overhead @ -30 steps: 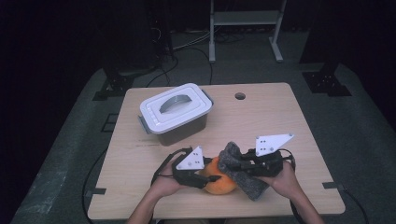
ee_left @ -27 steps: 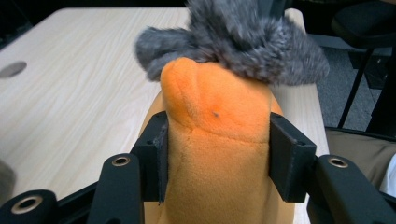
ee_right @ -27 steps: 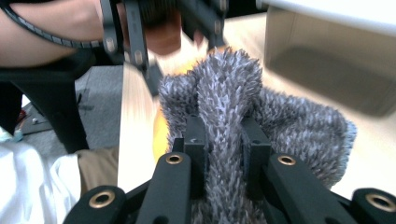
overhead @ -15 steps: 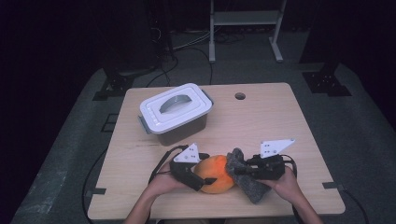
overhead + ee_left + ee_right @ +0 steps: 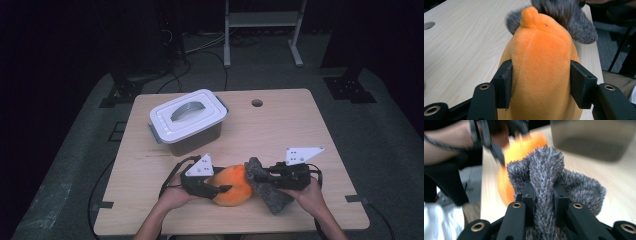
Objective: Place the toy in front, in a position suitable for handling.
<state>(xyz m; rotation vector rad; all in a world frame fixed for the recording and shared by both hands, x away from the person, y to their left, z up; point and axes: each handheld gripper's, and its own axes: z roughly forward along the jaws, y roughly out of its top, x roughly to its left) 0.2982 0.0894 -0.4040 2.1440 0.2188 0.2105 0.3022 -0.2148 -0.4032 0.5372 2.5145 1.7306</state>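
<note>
Pale wooden table (image 5: 300, 130), dark room

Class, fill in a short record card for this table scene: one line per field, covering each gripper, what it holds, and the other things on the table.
Left gripper: jaws on both sides of the orange plush toy, pads against it after a quick opening and closing
Right gripper: jaws shut on the grey fuzzy cloth
Toy and cloth: touching, at the table's near edge
Plastic box: lid on, handle flat, far left of the toy
Table: pale wood, round hole near the far edge
</note>
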